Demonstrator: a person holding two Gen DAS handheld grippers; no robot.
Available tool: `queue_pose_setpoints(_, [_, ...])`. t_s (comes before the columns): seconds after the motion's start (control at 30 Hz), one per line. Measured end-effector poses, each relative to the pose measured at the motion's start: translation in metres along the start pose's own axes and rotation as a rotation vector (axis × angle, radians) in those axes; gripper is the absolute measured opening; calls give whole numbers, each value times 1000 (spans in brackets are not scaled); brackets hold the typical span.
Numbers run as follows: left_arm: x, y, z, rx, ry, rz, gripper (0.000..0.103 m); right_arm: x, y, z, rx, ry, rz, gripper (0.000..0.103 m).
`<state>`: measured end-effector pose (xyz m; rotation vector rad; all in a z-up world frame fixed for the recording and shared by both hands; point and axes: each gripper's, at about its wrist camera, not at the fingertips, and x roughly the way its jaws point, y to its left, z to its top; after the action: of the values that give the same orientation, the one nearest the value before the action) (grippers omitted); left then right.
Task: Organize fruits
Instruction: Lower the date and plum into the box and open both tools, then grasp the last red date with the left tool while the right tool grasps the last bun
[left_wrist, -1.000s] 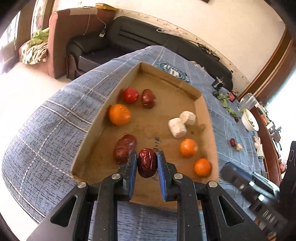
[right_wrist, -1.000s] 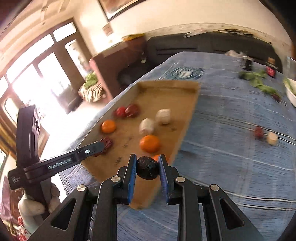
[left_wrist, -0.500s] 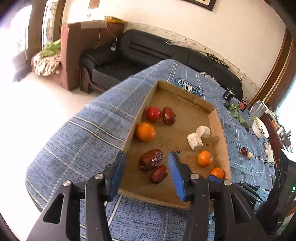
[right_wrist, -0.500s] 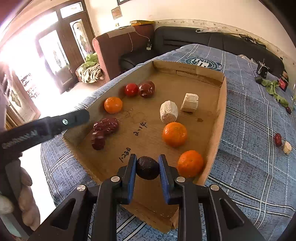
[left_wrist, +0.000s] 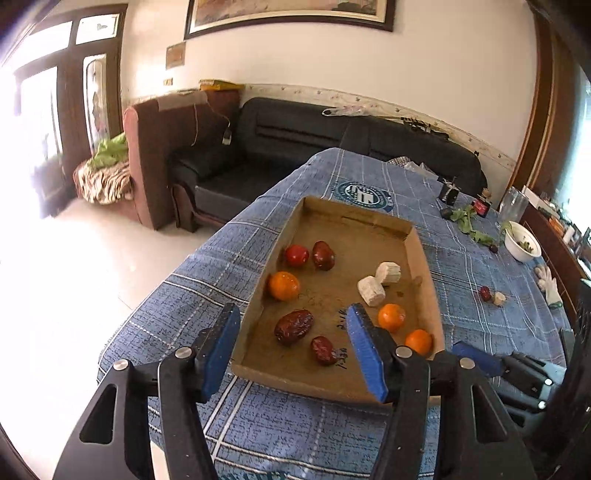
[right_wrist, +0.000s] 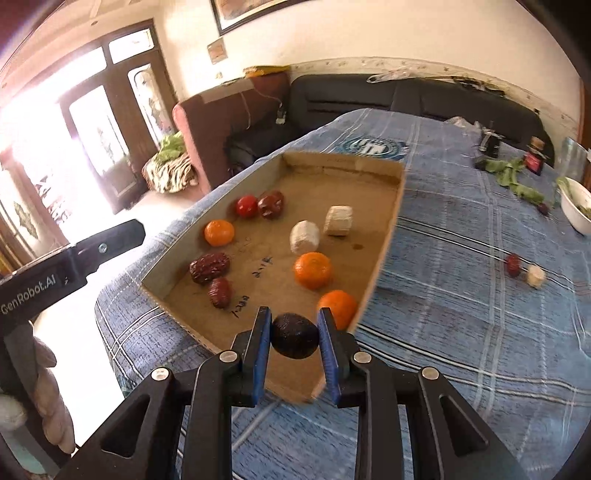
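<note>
Holding: the right gripper (right_wrist: 293, 334) was clenched on a dark round fruit (right_wrist: 294, 335), its blue pads pressing both sides.
Dark fruit's place: it hung above the near edge of the tray (right_wrist: 384, 236), just before the nearest orange (right_wrist: 338, 307).
Left gripper (left_wrist: 295, 343): released; its jaws had just been opening, stood wide apart, and no pad touched anything.
Small date (left_wrist: 324, 350): it lay on the tray floor, seen between the left pads and nearer the right one.
Big date (left_wrist: 294, 326): it lay just beside the small date, further into the tray, also seen between the left pads.
Tray: a shallow brown cardboard tray sat on a blue checked cloth (left_wrist: 207, 280) covering the table.
Tray's left side: an orange (left_wrist: 283, 285), a red fruit (left_wrist: 296, 255) and a dark red date (left_wrist: 324, 255) lay there, the last two close together.
Tray's middle: two white chunks (left_wrist: 378, 283) lay touching or nearly so.
Tray's right side: two more oranges lay near the right wall, one (left_wrist: 391, 317) further in than the other (left_wrist: 418, 341).
Outside the tray: a small red fruit (right_wrist: 513, 264) and a pale piece (right_wrist: 535, 275) lay together on the cloth, well apart from both grippers.
Far right: a white bowl (left_wrist: 522, 246) stood on the cloth, with green leaves (left_wrist: 467, 221) near it.
Person: a gloved hand (right_wrist: 35, 398) held the left gripper's handle at the right wrist view's left edge.
</note>
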<state>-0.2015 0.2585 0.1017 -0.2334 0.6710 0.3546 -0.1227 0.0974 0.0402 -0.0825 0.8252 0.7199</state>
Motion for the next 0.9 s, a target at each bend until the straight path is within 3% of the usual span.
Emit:
queue_pose_setpoints(0.3, [-11, -37, -4, 76, 11, -56, 64, -43, -57, -17, 72, -50, -79, 35])
queue_pose_setpoints(0.37, [-11, -43, -4, 85, 16, -76, 66, -52, -81, -22, 96, -55, -120, 39])
queue_pose_setpoints(0.6, [12, -80, -9, 119, 88, -168, 67, -71, -168, -30, 239, -44, -236, 39])
queue_pose_setpoints(0.73, [26, -105, -10, 137, 122, -210, 67, -60, -202, -18, 278, -38, -262, 39])
queue_pose_setpoints(0.9, [45, -144, -2, 177, 160, -256, 67, -14, -235, 10, 298, -14, -253, 38])
